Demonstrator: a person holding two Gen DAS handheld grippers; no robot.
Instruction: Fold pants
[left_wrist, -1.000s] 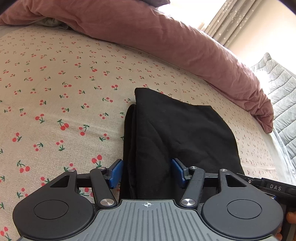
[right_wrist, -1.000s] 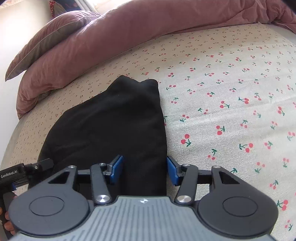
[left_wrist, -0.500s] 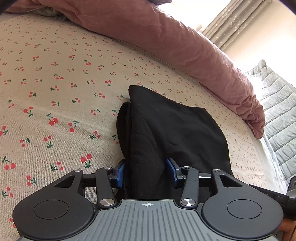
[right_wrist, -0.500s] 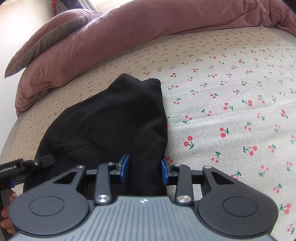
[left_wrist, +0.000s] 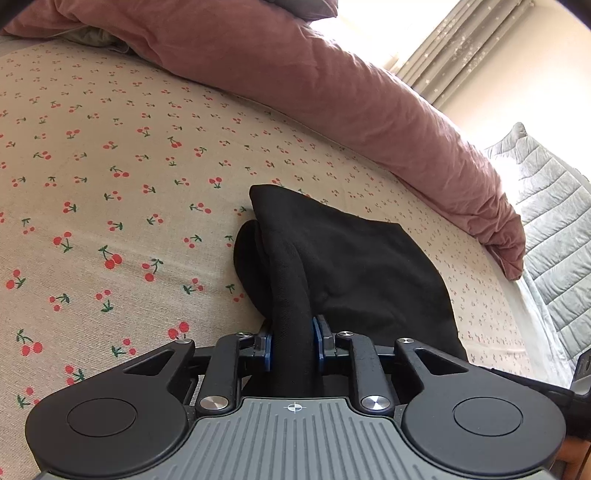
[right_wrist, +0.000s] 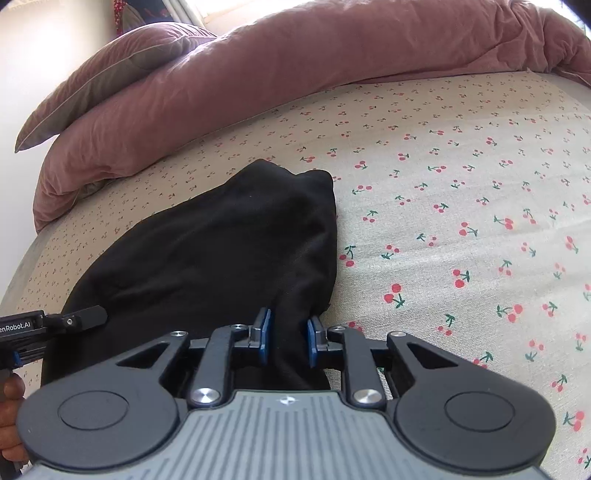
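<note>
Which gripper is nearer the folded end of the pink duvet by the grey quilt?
Right. The right gripper grips the black pants along their edge facing the duvet end; the left gripper grips the opposite edge, farther away.
</note>
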